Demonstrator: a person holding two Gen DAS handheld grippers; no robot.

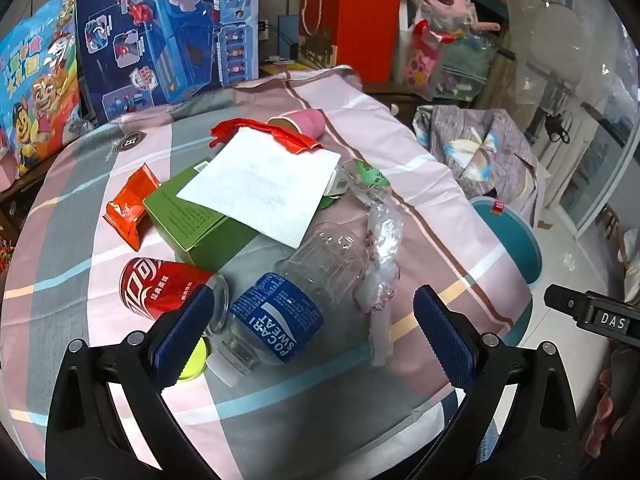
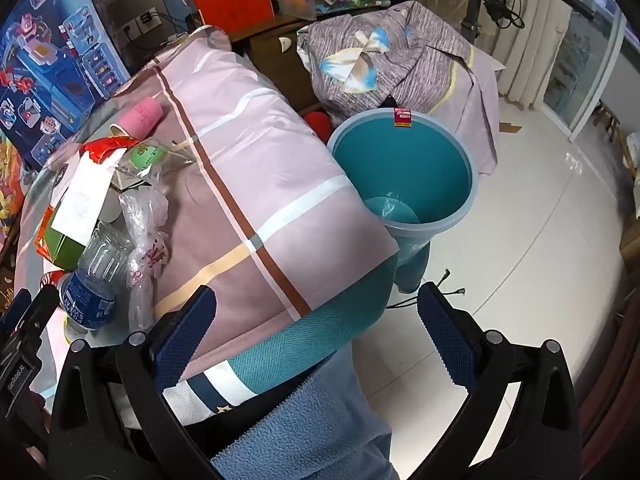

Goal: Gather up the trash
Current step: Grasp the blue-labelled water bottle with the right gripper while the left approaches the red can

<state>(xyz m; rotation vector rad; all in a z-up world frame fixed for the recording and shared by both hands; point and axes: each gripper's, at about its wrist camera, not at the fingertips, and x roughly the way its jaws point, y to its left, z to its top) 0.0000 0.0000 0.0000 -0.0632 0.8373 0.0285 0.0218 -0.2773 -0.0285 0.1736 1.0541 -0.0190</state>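
The left gripper [image 1: 312, 316] hangs tilted down over the checked bedsheet [image 1: 400, 128], its blue-padded jaws spread wide with nothing pressed between them. Just ahead of the gap between the jaws lies a clear Pocari Sweat bottle [image 1: 288, 304] on its side, cap end nearest the camera. Beside the left jaw sits a red cola can [image 1: 156, 286] (partly hidden behind that jaw), and a crumpled clear plastic wrapper [image 1: 382, 264] trails toward the right jaw. Further on are a green box [image 1: 192, 216] with a white paper sheet [image 1: 268, 184] over it, an orange snack packet [image 1: 130, 204], a red wrapper [image 1: 280, 136] and, farthest, a pink paper cup [image 1: 306, 122].

The right gripper [image 2: 316, 312] is likewise wide apart and empty, hovering over the bed's corner. Beyond it on the floor stands the teal bin [image 2: 400, 160], touching the bed's edge, well right of the trash.
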